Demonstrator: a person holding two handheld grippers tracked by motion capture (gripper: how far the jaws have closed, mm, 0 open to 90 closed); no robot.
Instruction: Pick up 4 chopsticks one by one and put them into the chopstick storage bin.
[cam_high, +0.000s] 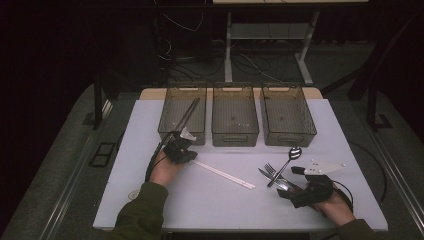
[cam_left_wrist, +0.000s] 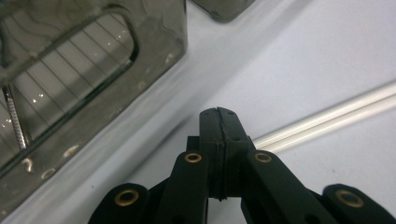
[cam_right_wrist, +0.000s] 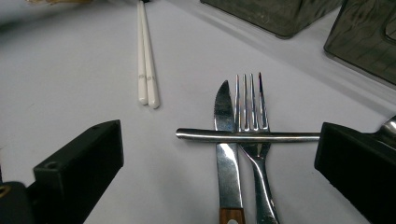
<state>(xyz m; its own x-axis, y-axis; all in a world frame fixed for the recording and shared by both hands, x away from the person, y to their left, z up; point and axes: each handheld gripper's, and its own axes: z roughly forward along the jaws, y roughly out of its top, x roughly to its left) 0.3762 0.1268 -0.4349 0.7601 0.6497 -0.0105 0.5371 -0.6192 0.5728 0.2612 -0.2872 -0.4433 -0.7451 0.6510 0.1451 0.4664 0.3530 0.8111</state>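
Observation:
My left gripper (cam_high: 187, 154) is shut with nothing in it, low over the white table just in front of the left bin (cam_high: 182, 116). In the left gripper view its closed jaws (cam_left_wrist: 218, 114) end beside a pair of white chopsticks (cam_left_wrist: 327, 116), apart from them. Those chopsticks (cam_high: 225, 176) lie slanted mid-table. My right gripper (cam_high: 290, 182) stands open at the handle ends of a knife (cam_right_wrist: 229, 163) and fork (cam_right_wrist: 252, 116). A spoon's handle (cam_right_wrist: 280, 136) lies across both, between the wide jaws. The pads touch none of them.
Three grey see-through bins stand in a row at the back; the left one holds metal chopsticks (cam_high: 187, 114), while the middle bin (cam_high: 235, 117) and right bin (cam_high: 287, 117) look empty. The spoon's bowl (cam_high: 295, 151) lies near the right bin. The white table (cam_high: 200, 205) ends close to the person.

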